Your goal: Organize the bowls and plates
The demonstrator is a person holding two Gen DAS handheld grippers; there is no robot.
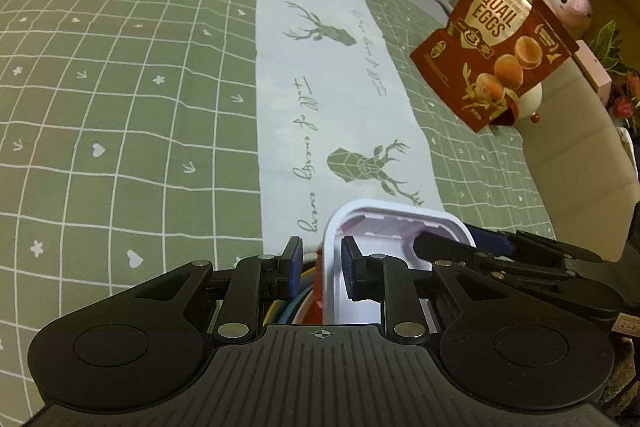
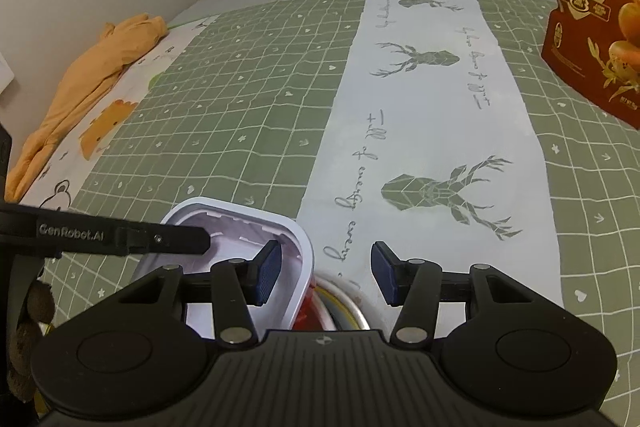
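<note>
Dish-wise, the white rectangular dish [image 1: 400,217] with a pinkish inside sits at the near end of the deer-print runner [image 1: 320,87], which runs up the middle of the green checked cloth [image 1: 120,67]. It's sitting over a stack of plates and bowls [image 2: 340,303], and all you can see of those is red, yellow, blue and metal rims poking out underneath. The left gripper [image 1: 323,263] is pinched nearly closed on the dish's left rim, one pad outside and one inside. The right gripper [image 2: 326,273] is about half open and straddles the opposite rim. One pad is inside the dish, the other out over the stack, and neither looks like it's actually pressing. A red quail eggs bag [image 1: 492,43] stands by the right edge of the cloth. Some orange clothing [image 2: 80,87] is bunched up along the left edge.
</note>
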